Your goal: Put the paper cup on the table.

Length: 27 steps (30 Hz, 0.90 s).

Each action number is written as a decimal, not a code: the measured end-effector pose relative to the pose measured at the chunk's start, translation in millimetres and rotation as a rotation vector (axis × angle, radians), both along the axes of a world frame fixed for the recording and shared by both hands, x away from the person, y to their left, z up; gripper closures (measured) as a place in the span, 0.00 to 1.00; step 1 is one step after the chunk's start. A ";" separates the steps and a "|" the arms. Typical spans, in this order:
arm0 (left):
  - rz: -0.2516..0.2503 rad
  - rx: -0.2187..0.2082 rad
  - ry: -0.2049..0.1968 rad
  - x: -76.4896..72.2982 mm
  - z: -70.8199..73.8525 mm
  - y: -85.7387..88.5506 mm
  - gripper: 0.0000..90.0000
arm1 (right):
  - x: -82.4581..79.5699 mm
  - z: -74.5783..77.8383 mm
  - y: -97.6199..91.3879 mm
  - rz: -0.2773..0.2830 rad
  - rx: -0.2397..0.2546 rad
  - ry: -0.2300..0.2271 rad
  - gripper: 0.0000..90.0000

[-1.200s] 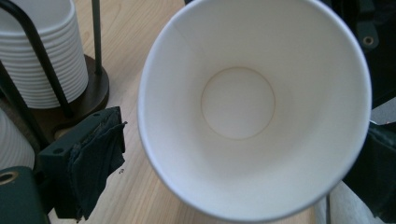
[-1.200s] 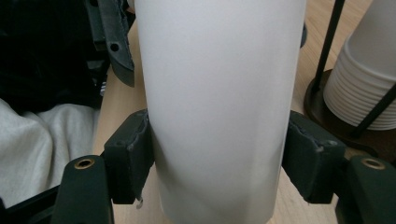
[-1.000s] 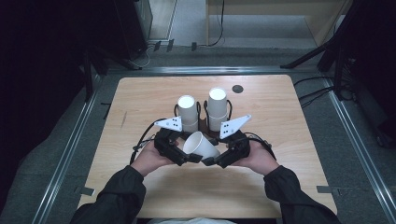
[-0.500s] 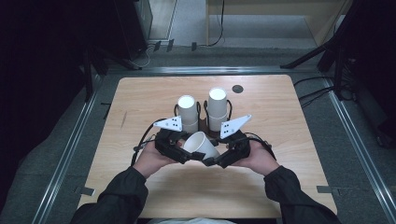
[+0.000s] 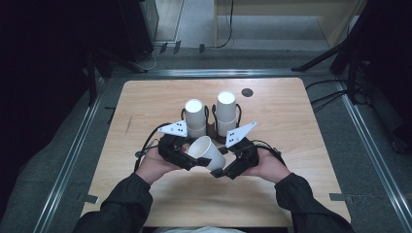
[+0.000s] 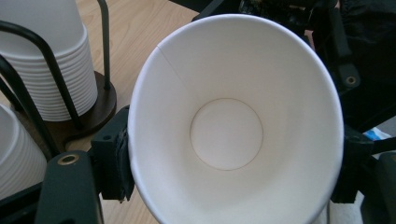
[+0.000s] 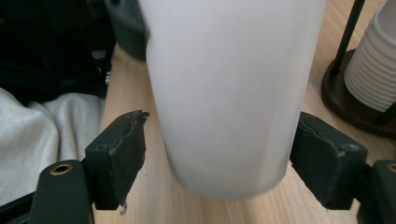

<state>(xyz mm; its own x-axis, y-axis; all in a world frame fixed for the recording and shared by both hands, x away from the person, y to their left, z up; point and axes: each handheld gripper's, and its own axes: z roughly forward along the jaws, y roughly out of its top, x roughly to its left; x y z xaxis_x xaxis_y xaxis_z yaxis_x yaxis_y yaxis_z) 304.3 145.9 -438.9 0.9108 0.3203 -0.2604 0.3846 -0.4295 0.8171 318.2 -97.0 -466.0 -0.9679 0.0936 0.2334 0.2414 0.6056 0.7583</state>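
Cup [image 5: 206,152] first: I see one white paper cup held tilted on its side just above the bench [image 5: 301,121], on the near side of the cup rack [image 5: 212,130], its open mouth turned toward the left gripper [image 5: 187,156] and its base toward the right gripper [image 5: 228,167]. In the left gripper view I look straight into the cup [image 6: 233,126]; the fingers [image 6: 114,158] press on its rim from both sides and the rim is pinched slightly out of round, so I read that gripper as clamped on the cup. In the right gripper view the cup's base end [image 7: 229,93] hangs between the fingers [image 7: 119,154], but they stand apart from it with a gap of bench showing on either side; those jaws have just been opening, with the cup between them and not gripped. The rack is a dark wire stand on a round base, standing just beyond the held cup, and it carries two stacks of upturned white cups, the left stack [image 5: 195,116] lower than the right stack [image 5: 226,111]. A small dark disc [image 5: 247,92] lies on the bench beyond the rack, to its right.
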 end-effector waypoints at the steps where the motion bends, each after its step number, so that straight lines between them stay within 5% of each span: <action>1: 0.005 0.004 -0.005 0.4 0.1 1.6 0.25 | -0.1 -0.5 0.2 -0.004 -0.004 -0.002 0.24; 8: 0.017 0.035 -0.039 0.8 1.8 9.3 0.25 | -0.2 -4.5 -1.3 -0.016 -0.033 -0.021 0.24; 12: 0.026 0.059 -0.060 0.5 1.0 11.1 0.25 | -2.9 -7.0 -2.9 -0.031 -0.045 -0.071 0.24; 22: 0.003 0.107 -0.049 1.9 -1.3 14.5 0.25 | 2.3 -11.4 -13.5 -0.056 -0.067 -0.154 0.25; 27: 0.011 0.129 -0.047 3.4 -2.3 18.3 0.25 | 7.4 -11.8 -21.0 -0.115 -0.079 -0.152 0.25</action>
